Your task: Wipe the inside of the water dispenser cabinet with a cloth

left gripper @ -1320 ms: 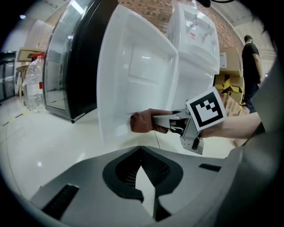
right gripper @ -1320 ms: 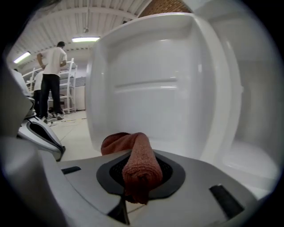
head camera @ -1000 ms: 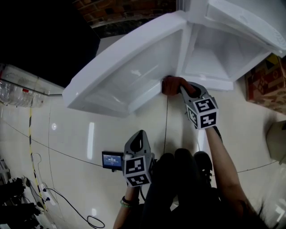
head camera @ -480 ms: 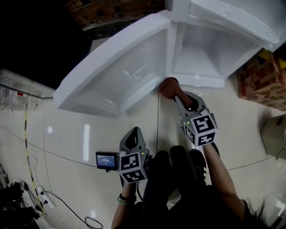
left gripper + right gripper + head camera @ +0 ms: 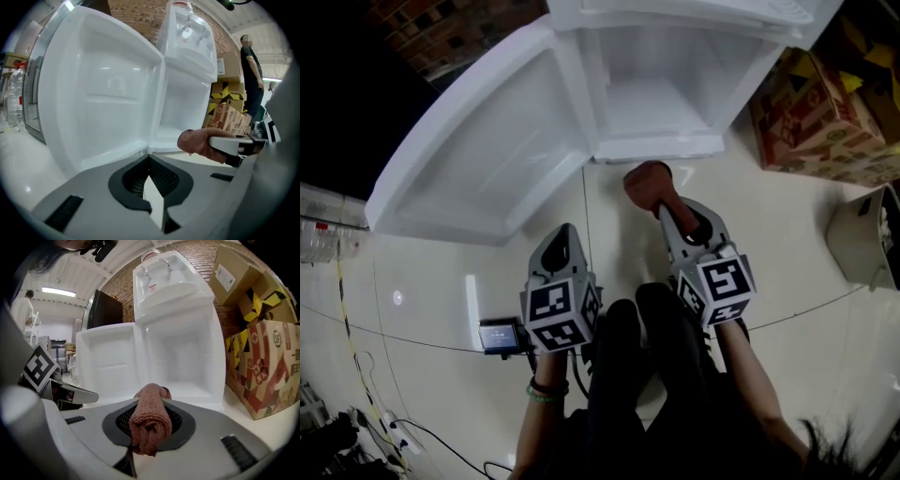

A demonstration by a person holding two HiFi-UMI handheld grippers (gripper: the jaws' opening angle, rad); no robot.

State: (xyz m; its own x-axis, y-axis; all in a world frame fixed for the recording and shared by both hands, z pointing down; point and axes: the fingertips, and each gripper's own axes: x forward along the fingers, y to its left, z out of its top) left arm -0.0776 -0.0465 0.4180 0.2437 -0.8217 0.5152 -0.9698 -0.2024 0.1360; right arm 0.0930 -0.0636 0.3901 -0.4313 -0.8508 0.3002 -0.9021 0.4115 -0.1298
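The white water dispenser cabinet (image 5: 661,98) stands open, its door (image 5: 487,150) swung out to the left. My right gripper (image 5: 667,208) is shut on a rolled brown cloth (image 5: 645,183), held just in front of the cabinet's bottom lip and outside it. The same cloth (image 5: 151,420) bulges between the jaws in the right gripper view, with the cabinet (image 5: 180,357) behind. My left gripper (image 5: 559,246) hangs lower left, shut and empty; its view shows the door (image 5: 98,93), the cabinet (image 5: 185,103) and the cloth (image 5: 199,143).
Cardboard boxes (image 5: 820,103) stand right of the cabinet, seen also as boxes (image 5: 262,357). A small screen device (image 5: 499,336) and cables (image 5: 403,441) lie on the glossy floor at left. A person (image 5: 251,75) stands far off. My legs (image 5: 647,375) are below.
The cabinet and door have shifted up and left in the head view. The right gripper with the cloth has drawn back a little from the cabinet's lip. The left gripper stays low.
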